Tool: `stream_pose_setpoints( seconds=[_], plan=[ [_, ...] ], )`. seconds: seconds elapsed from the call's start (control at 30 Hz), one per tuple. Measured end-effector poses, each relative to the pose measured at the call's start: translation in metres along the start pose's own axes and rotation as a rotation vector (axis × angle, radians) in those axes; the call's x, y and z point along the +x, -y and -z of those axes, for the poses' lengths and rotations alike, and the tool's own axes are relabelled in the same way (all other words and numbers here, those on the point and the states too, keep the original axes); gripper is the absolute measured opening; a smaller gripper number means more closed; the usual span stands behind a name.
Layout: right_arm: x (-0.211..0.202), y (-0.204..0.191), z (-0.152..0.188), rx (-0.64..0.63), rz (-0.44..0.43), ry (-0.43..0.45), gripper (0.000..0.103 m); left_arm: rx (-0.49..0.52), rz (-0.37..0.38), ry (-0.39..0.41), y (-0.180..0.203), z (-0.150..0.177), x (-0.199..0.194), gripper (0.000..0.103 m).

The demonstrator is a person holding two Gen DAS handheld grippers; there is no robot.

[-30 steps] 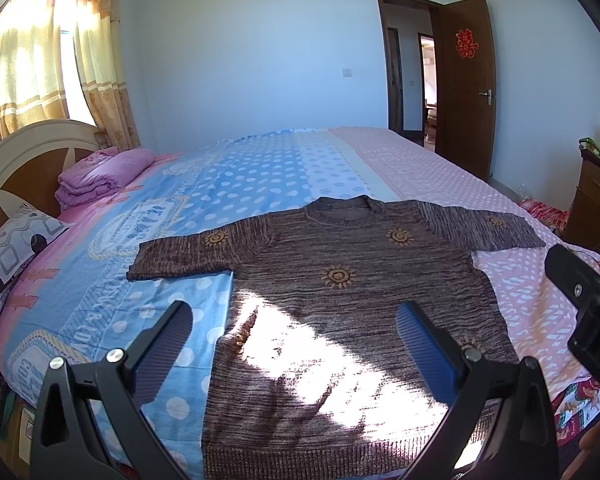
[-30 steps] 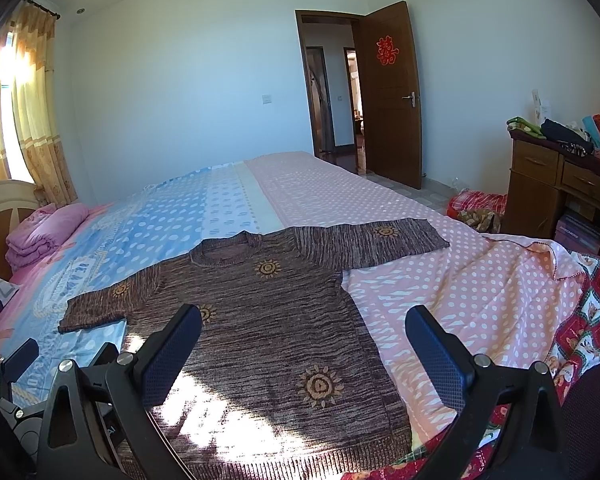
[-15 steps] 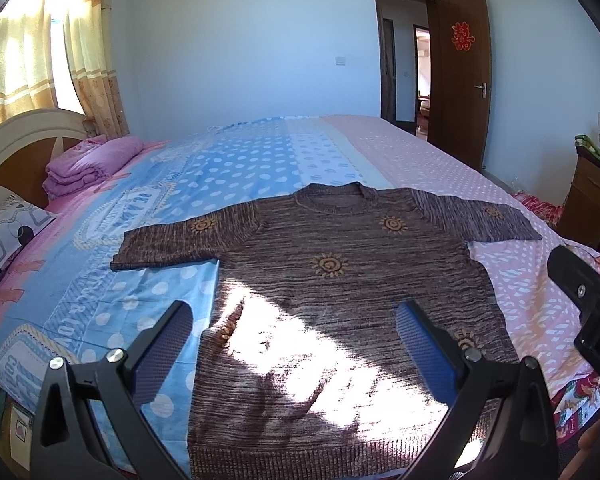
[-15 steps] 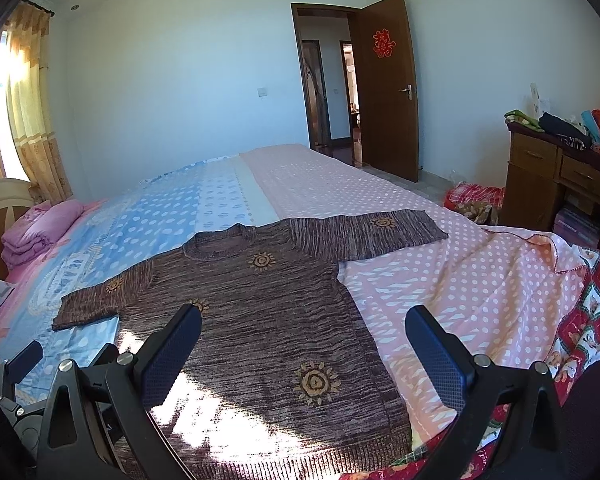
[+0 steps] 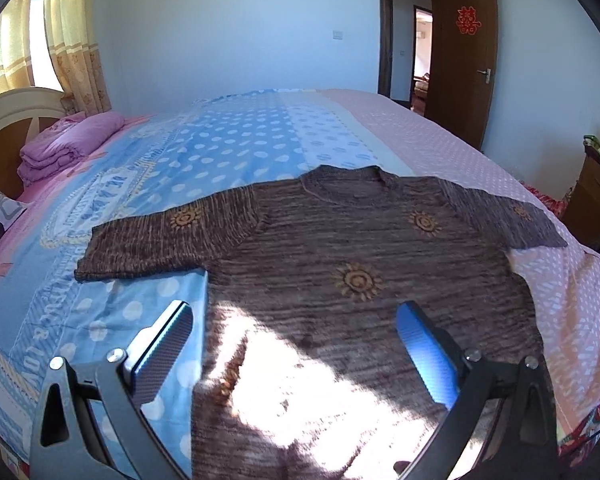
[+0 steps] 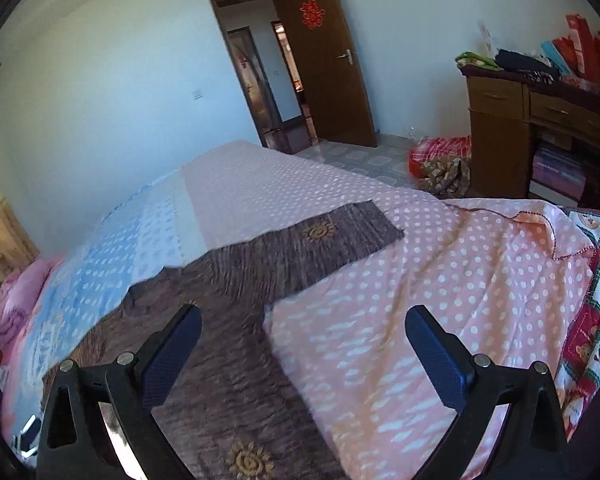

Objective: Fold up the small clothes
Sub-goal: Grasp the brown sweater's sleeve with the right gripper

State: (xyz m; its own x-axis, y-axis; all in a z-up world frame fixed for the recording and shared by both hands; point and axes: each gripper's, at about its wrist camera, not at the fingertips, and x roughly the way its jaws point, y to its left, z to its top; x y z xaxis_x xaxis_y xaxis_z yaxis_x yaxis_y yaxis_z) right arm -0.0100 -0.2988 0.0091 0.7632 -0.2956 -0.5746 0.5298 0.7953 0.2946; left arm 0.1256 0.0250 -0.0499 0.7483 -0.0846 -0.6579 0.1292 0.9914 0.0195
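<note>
A brown knitted sweater (image 5: 340, 264) with orange sun patterns is lying flat on the bed (image 5: 236, 148), front up, both short sleeves spread out to the sides and its neck pointing away from the hand-held grippers. A patch of sunlight is falling on its lower part.

The left hand-held gripper (image 5: 294, 354) is hovering above the lower half of the sweater with its jaws spread wide and nothing between them. Its left finger is sitting over the blue dotted sheet just beside the sweater's edge, and its right finger is over the sweater's body. Ahead of it and to the left, one sleeve is lying on the blue sheet; further left, a folded pink blanket (image 5: 70, 142) is resting by the headboard.

The right hand-held gripper (image 6: 302, 354) is also released, jaws wide apart and empty. Its left finger is over the sweater (image 6: 228, 320), its right finger over the pink dotted sheet (image 6: 440, 280). The sweater's side edge is running between the two fingers, and the other sleeve is stretching ahead onto the pink sheet. Whether either tool is touching the fabric cannot be told. Far ahead, a brown door (image 6: 328, 60) is standing open, and to the right a wooden dresser (image 6: 512, 120) is standing against the wall.
</note>
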Motion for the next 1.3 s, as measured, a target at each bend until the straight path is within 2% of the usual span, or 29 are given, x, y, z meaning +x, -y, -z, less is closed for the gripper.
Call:
stream_pose_setpoints(
  seconds=[0.07,0.13,0.2,0.27,0.33,0.47,0.53,0.63,0.7,0.87,0.9,1.0,1.03,1.1,1.3],
  plan=[
    [0.017,0.019,-0.033,0.049,0.019,0.032,0.097,-0.020,-0.012,0.015,-0.009,-0.015,0.010,0.103],
    [0.038,0.033,-0.062,0.073,0.041,0.042,0.078,-0.036,-0.016,0.043,-0.017,-0.030,0.021,0.103],
    [0.068,0.049,-0.086,0.117,0.065,0.015,0.072,-0.045,-0.033,0.077,-0.023,-0.043,0.033,0.103],
    [0.105,0.063,-0.102,0.134,0.093,-0.016,0.072,-0.038,-0.066,0.110,-0.026,-0.052,0.046,0.103],
    [0.137,0.072,-0.104,0.133,0.114,-0.053,0.072,-0.014,-0.098,0.126,-0.027,-0.055,0.064,0.103],
    [0.201,0.099,-0.089,0.175,0.178,-0.164,0.070,-0.007,-0.127,0.077,-0.034,-0.046,0.101,0.103],
    [0.223,0.109,-0.081,0.204,0.187,-0.200,0.059,-0.039,-0.125,0.050,-0.040,-0.040,0.116,0.103],
    [0.252,0.111,-0.073,0.168,0.215,-0.237,0.056,-0.100,-0.107,0.007,-0.047,-0.031,0.137,0.103],
    [0.266,0.108,-0.069,0.142,0.245,-0.256,0.056,-0.114,-0.107,-0.009,-0.048,-0.025,0.147,0.103],
    [0.276,0.099,-0.065,0.056,0.315,-0.238,0.055,-0.158,-0.059,-0.094,-0.053,-0.022,0.164,0.103],
    [0.278,0.098,-0.065,0.040,0.320,-0.240,0.051,-0.164,-0.052,-0.112,-0.054,-0.021,0.167,0.103],
    [0.280,0.095,-0.067,-0.004,0.301,-0.249,0.028,-0.180,-0.049,-0.175,-0.056,-0.019,0.179,0.103],
    [0.281,0.095,-0.068,-0.009,0.287,-0.254,0.019,-0.180,-0.048,-0.175,-0.056,-0.018,0.179,0.103],
    [0.281,0.093,-0.070,-0.008,0.259,-0.271,0.009,-0.179,-0.045,-0.165,-0.055,-0.017,0.176,0.103],
    [0.274,0.070,-0.082,-0.039,0.233,-0.252,0.007,-0.194,-0.031,-0.154,-0.058,-0.017,0.175,0.103]
  ],
)
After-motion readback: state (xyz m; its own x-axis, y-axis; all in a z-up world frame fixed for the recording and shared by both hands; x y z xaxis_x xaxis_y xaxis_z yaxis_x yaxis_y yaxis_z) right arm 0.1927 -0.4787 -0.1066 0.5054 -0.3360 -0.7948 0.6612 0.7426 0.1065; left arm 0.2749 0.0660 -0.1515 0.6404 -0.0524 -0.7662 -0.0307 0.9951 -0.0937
